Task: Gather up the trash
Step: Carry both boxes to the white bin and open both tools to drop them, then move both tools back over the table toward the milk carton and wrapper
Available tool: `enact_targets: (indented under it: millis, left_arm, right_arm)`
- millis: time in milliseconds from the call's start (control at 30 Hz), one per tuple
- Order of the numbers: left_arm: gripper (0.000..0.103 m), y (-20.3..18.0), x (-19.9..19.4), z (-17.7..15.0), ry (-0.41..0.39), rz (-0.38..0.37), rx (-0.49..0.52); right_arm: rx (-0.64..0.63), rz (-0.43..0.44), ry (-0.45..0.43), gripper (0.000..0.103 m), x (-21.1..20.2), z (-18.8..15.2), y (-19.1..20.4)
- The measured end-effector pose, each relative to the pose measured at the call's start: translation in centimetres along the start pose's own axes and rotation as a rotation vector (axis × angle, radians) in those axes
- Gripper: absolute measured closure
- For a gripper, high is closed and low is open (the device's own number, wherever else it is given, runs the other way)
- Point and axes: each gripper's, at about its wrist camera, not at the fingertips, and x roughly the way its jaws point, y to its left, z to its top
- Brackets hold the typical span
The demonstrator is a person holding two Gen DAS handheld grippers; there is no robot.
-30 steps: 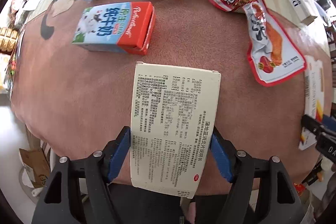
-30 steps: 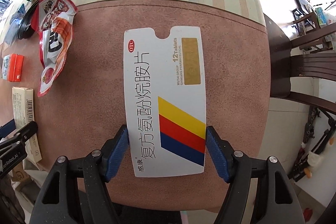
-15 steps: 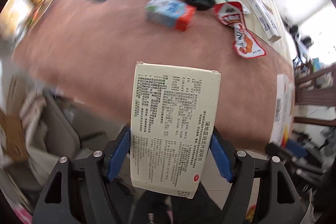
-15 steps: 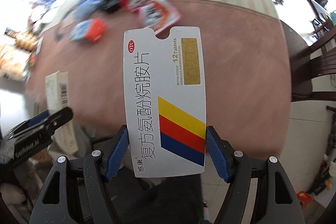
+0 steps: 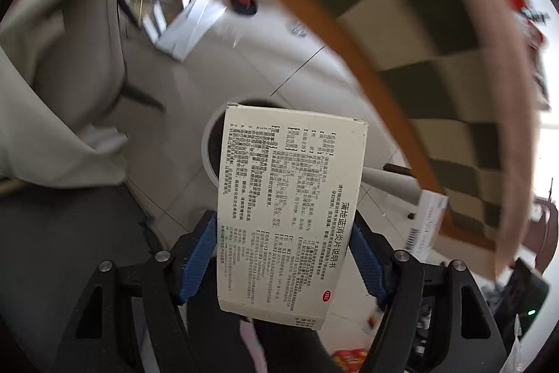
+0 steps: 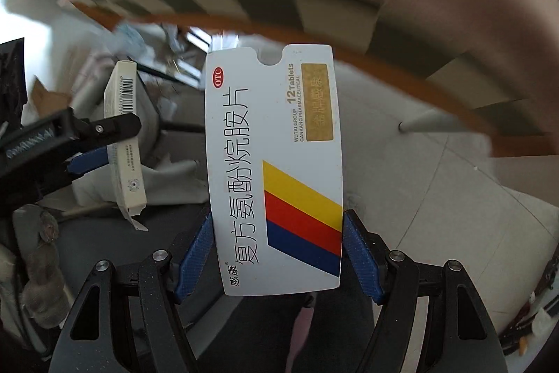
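My left gripper (image 5: 284,252) is shut on a cream medicine box (image 5: 290,208) covered in small black print. It hangs in the air below the table edge, over a round white bin (image 5: 209,149) on the floor. My right gripper (image 6: 276,254) is shut on a white medicine box (image 6: 276,170) with yellow, red and blue stripes. The left gripper (image 6: 101,142) and its cream box (image 6: 124,142) also show edge-on at the left of the right wrist view.
The table's wooden rim (image 5: 314,23) and checked cloth (image 5: 419,23) arc overhead in both views. A grey table leg (image 6: 429,123) stands on the pale tiled floor (image 6: 436,198). Clutter, boxes and fabric lie on the floor at the left (image 5: 185,20).
Both grippers have swung down and off the tabletop with their boxes still held. The views went from the pink tabletop to the floor beneath the table, with the bin now under the left box.
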Motion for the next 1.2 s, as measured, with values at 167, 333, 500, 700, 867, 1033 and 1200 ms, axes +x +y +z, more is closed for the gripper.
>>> enact_targets:
  millis: [167,333,500,700,867,1033,1200]
  left_arm:
    - [0.03,2.2,8.6,2.5,0.064,-0.061,-0.047]
    - [0.008,3.5,13.6,3.0,0.006,-0.024,-0.019]
    - [0.0,4.3,16.1,2.0,-0.039,0.134,0.05]
    - [0.0,4.3,15.1,0.1,-0.079,0.32,0.124]
    - [0.0,3.6,13.6,-0.7,-0.09,0.37,0.167]
    - [0.0,2.5,11.0,-1.4,-0.09,0.37,0.188]
    - [0.0,1.1,7.4,-2.6,-0.098,0.365,0.203]
  right_arm:
    - [-0.018,-0.028,0.022,0.029,9.7,1.7,-0.7]
    - [-0.054,0.009,0.04,0.028,16.7,3.5,-2.1]
    - [-0.092,0.004,0.024,0.004,20.7,4.9,-3.9]
    - [-0.087,-0.11,0.006,0.004,21.0,4.8,-4.4]
    - [-0.086,-0.172,0.01,0.004,19.9,5.3,-3.9]
    - [-0.041,-0.18,0.006,0.004,17.0,5.2,-3.8]
    - [-0.028,-0.175,-0.012,0.004,12.4,4.3,-3.0]
